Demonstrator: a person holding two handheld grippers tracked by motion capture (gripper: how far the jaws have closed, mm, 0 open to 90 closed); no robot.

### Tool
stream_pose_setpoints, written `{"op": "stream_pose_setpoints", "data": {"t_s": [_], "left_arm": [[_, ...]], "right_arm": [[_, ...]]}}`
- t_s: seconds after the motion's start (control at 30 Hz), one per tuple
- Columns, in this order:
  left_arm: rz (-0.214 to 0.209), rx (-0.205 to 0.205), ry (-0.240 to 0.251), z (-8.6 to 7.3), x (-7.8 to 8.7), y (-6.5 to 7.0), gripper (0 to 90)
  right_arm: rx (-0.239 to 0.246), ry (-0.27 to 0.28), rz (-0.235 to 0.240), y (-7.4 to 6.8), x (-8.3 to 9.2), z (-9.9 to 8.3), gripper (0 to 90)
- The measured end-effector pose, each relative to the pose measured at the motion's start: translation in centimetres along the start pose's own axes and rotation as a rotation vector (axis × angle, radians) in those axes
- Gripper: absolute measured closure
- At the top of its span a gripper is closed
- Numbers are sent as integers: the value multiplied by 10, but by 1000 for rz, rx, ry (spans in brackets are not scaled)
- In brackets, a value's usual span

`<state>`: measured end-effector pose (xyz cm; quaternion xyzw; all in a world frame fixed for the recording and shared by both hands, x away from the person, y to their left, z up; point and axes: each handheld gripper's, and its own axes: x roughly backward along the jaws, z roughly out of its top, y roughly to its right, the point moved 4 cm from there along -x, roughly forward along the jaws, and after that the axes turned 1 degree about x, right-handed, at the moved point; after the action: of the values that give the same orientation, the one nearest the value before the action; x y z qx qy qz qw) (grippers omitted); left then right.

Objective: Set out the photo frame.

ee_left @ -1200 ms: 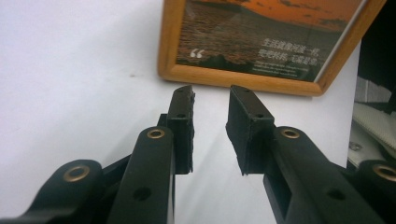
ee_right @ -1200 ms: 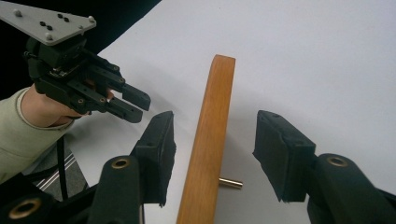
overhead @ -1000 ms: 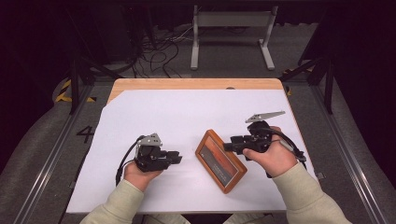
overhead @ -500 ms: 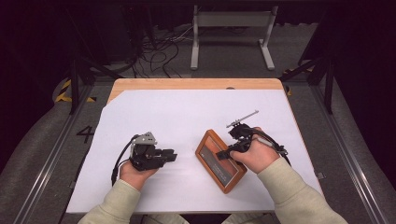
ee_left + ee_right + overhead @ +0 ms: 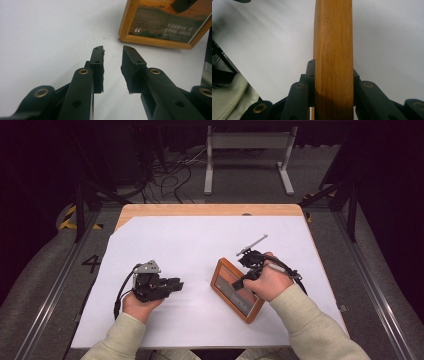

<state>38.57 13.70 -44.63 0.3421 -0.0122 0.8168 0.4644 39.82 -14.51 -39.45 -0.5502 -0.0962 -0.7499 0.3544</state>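
Note:
A wooden picture frame (image 5: pixel 231 288) with a dark landscape print and white lettering lies near the front right of the white-covered table (image 5: pixel 200 240). My right gripper (image 5: pixel 242 281) is shut on the frame's right edge. In the right gripper view the wooden edge (image 5: pixel 333 37) runs straight up between the two jaws of the right gripper (image 5: pixel 333 65). My left gripper (image 5: pixel 176 283) rests on the sheet a short way left of the frame, open with nothing in it. In the left gripper view, the left gripper (image 5: pixel 113 50) points at the bare sheet just short of the frame's corner (image 5: pixel 162 25).
A strip of wooden tabletop (image 5: pixel 210 210) shows beyond the white sheet at the back. Behind the table a grey metal stand (image 5: pixel 249 150) and loose cables (image 5: pixel 170 170) sit on the floor. A pale sleeve (image 5: pixel 229 100) lies at the lower left of the right gripper view.
My right hand has moved left and forward onto the frame, tilted over, and its gripper has shut on the frame's edge. The left gripper has shifted only slightly.

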Motion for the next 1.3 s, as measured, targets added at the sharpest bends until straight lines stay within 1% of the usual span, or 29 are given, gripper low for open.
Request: {"op": "stream_pose_setpoints", "data": {"t_s": [0.07,0.1,0.17,0.23,0.27,0.33,0.37,0.4,0.43,0.5,0.53,0.57,0.6,0.63,0.67,0.73,0.77,0.8,0.87,0.93,1.03,1.1,1.13,1.17,1.2,1.23,1.27,1.3], "left_arm": [[2,6,-3,-2,2,-1,713],[5,6,-3,-3,2,-2,713],[11,17,1,-5,5,-3,713],[21,22,6,-7,9,-4,713],[21,29,8,-9,11,-5,713],[30,31,12,-11,15,-6,713],[30,31,12,-11,15,-6,713],[33,38,12,-13,17,-6,713],[39,41,15,-14,19,-6,713],[43,48,17,-16,21,-7,713],[47,43,18,-17,22,-8,713],[47,59,18,-19,23,-7,713],[47,59,18,-19,23,-7,713],[48,65,17,-20,24,-8,713],[53,60,19,-21,25,-9,713],[54,71,23,-22,27,-9,712],[57,67,23,-22,28,-10,712],[54,73,24,-22,28,-10,712],[56,67,23,-22,28,-11,712],[54,75,24,-22,27,-11,712],[52,77,20,-22,26,-11,712],[46,76,20,-21,25,-11,713],[50,66,18,-21,24,-11,712],[48,70,15,-21,23,-11,712],[46,67,14,-21,23,-11,712],[45,60,14,-21,22,-11,712],[45,67,13,-21,22,-11,712],[44,69,13,-21,22,-11,712]], "right_arm": [[36,2,5,0,8,5,728],[64,2,9,0,13,8,727],[112,-1,13,-1,20,14,728],[181,-2,15,-3,26,21,727],[216,-8,24,-3,28,25,728],[294,-10,51,-5,31,33,728],[294,-10,51,-5,31,33,728],[342,-17,72,-6,31,37,727],[423,-33,86,-8,31,43,727],[514,-63,100,-11,29,48,727],[565,-78,111,-11,26,51,727],[605,-94,117,-12,23,54,727],[605,-94,117,-12,23,54,727],[636,-110,125,-12,20,55,727],[658,-124,132,-12,16,57,727],[685,-142,133,-10,10,60,727],[697,-147,136,-9,6,62,727],[700,-153,141,-8,3,62,726],[706,-162,153,-6,-4,62,726],[691,-160,169,-2,-10,62,725],[723,-166,194,3,-18,60,722],[754,-181,173,5,-22,59,720],[779,-183,167,6,-24,59,722],[791,-179,162,7,-24,60,721],[807,-176,169,7,-24,60,721],[819,-177,169,6,-24,60,721],[829,-178,170,7,-25,61,721],[825,-176,166,8,-25,62,722]]}}
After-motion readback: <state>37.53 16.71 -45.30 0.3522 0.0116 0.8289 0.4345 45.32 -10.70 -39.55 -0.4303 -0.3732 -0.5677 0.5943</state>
